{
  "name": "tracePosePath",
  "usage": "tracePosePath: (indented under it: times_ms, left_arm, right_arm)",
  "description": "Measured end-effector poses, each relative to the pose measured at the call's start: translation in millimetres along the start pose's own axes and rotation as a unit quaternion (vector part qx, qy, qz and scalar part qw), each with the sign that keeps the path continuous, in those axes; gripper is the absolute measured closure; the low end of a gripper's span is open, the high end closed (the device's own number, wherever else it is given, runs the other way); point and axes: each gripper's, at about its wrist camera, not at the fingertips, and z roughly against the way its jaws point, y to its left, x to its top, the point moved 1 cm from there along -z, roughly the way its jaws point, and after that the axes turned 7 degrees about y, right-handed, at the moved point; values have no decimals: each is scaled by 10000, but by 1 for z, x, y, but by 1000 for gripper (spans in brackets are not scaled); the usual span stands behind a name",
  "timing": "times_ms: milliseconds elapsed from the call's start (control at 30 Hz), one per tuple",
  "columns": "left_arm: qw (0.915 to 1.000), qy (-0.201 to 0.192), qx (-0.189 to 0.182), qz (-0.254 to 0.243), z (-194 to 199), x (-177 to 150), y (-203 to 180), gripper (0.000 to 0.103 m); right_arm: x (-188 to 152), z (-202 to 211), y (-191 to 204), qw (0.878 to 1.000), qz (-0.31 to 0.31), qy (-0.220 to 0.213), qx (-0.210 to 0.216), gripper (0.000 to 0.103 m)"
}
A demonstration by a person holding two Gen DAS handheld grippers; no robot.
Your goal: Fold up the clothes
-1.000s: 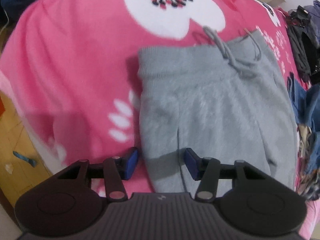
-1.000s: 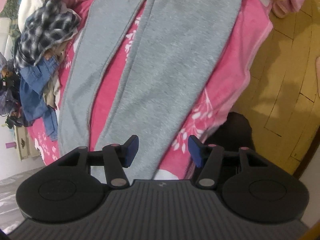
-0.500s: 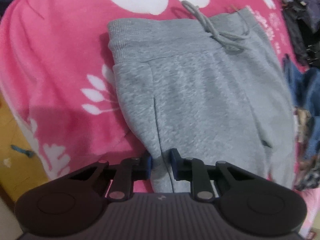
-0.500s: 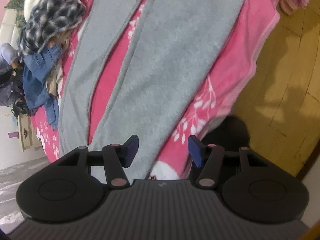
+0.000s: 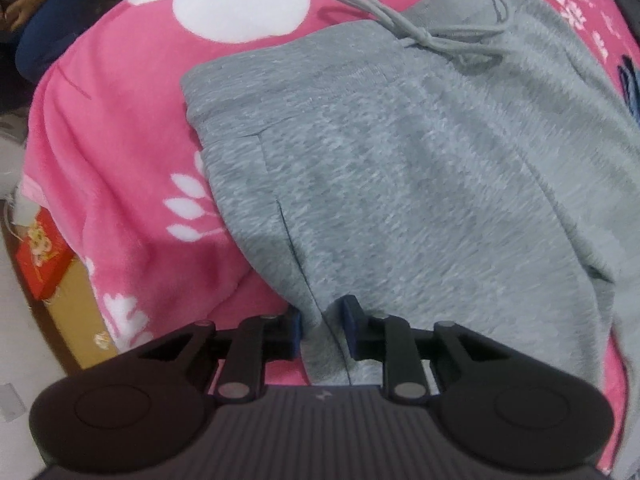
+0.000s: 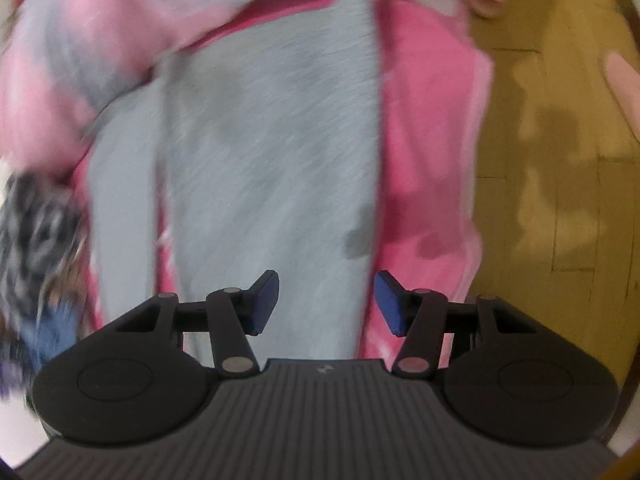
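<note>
grey sweatpants (image 5: 400, 184) edge in left tool (image 5: 322, 330)

- The left gripper (image 5: 323, 330), across the bottom of the left wrist view, has a matte black body with fine lengthwise ribs and a small pale logo at its front edge.
- Two round black housings flank the ribbed body, each with a shallow circular recess.
- Black linkage bars run forward from silver pivot pins; smaller pins sit on the outer links.
- Its fingertips (image 5: 352, 320) carry dark blue pads.
- The right gripper (image 6: 326, 304), at the bottom of the right wrist view, has the same build: ribbed black centre, logo, round side housings.
- Its pivot pins look pinkish-silver, and its fingertips (image 6: 389, 303) bear brighter blue rectangular pads, angled outward.
</note>
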Motion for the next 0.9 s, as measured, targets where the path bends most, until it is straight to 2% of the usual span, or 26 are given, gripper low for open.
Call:
tracePosePath:
  times_ms: [100, 200, 300, 467, 633, 733, 900]
  left_arm:
    - [9997, -15, 246, -60, 0, -2, -8, 78]
    - [9990, -38, 446, -86, 1, -3, -14, 78]
    - [9982, -55, 595, -61, 0, -5, -18, 77]
    - [9971, -28, 753, -84, -3, -5, -23, 76]
    - [9969, 68, 733, -272, -8, 0, -21, 75]
    - [9967, 145, 709, -355, -9, 3, -19, 75]
    - [9966, 231, 655, -435, -9, 5, -14, 74]
  right_arm:
    - [19, -13, -1, 9998, -176, -54, -1, 50]
    - [33, -25, 6, 9999, -86, 106, -6, 50]
    - [38, -32, 16, 9996, 88, 210, 193, 50]
    - [41, -47, 13, 9989, -74, 372, -266, 51]
    - [31, -46, 3, 9990, -178, 319, -247, 51]
    - [21, -41, -3, 9991, -387, 186, -60, 51]
    - [20, -45, 4, 9986, -378, 80, 358, 50]
